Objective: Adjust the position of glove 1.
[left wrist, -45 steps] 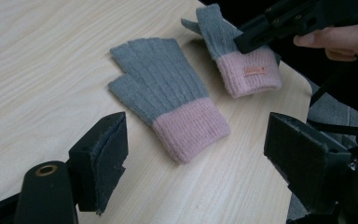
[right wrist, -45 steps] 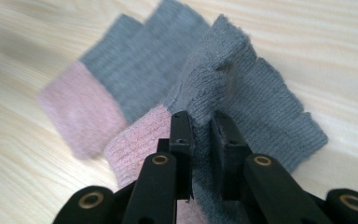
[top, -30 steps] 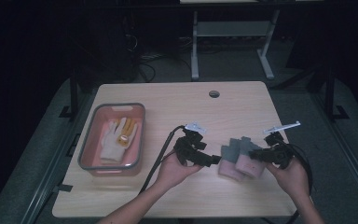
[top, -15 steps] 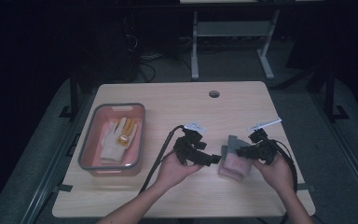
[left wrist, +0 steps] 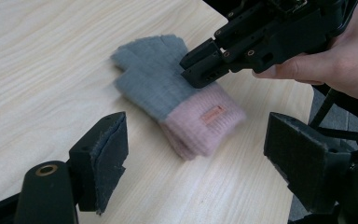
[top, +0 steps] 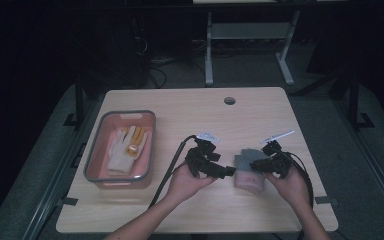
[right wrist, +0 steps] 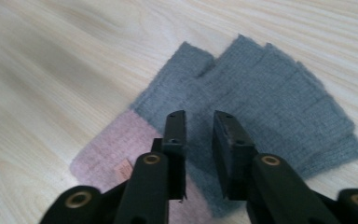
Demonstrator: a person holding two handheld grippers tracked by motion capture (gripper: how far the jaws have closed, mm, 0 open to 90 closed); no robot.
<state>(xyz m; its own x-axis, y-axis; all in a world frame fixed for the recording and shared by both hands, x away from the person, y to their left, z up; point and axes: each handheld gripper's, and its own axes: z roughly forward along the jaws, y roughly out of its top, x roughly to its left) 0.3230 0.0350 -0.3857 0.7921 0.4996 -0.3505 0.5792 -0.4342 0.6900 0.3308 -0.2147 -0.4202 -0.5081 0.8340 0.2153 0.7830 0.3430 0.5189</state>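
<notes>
Right hand-held gripper (right wrist: 199,130) over glove (right wrist: 256,112) (flat)

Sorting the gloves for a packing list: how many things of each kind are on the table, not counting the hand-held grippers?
Grey-and-pink knit glove: 1
White work glove with orange-yellow markings: 1
Pink bin with grey rim: 1
Total: 3
</notes>
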